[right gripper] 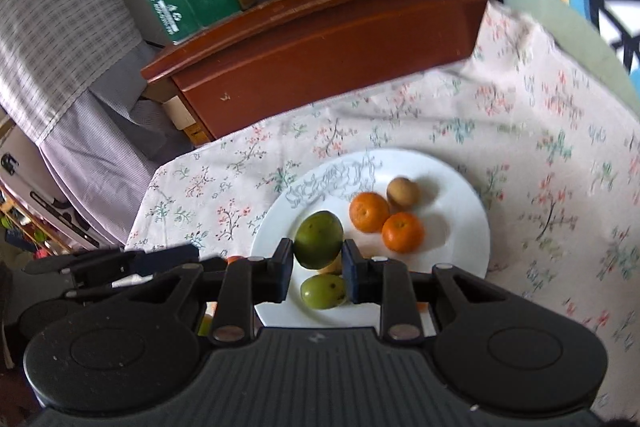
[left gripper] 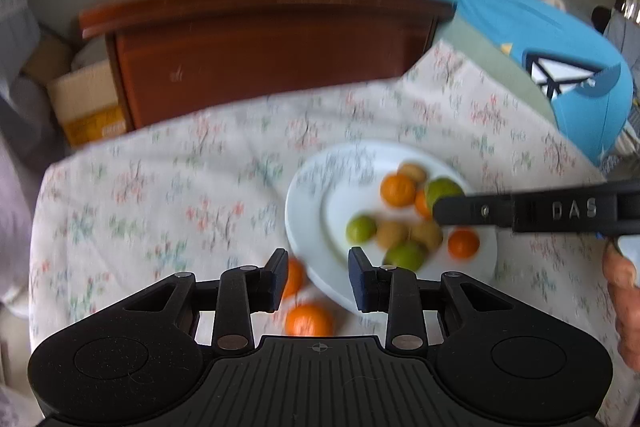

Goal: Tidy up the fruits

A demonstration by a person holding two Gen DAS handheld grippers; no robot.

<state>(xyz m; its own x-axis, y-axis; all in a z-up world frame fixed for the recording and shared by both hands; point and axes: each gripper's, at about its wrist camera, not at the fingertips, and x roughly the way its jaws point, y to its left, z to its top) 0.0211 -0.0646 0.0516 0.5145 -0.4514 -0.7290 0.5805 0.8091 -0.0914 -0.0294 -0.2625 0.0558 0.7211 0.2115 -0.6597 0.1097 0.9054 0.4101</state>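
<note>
Green fruit (right gripper: 318, 245), smooth-skinned and egg-shaped, clamped between the pads of the right gripper (right gripper: 316, 275), raised above the white plate (right gripper: 460, 187); long axis tilted, narrower end toward 1 o'clock. On the glossy round plate: second green fruit (right gripper: 323, 291) at 6 o'clock, two dimpled oranges (right gripper: 386, 223) near centre, one matte brown oval fruit (right gripper: 403, 191) at 1 o'clock. Plate on floral-print cloth (right gripper: 540, 155), soft and creased. Left gripper (left gripper: 318, 277) empty, jaws narrowly apart, over the plate's rim; two oranges (left gripper: 309, 319) on the cloth beneath it.
</note>
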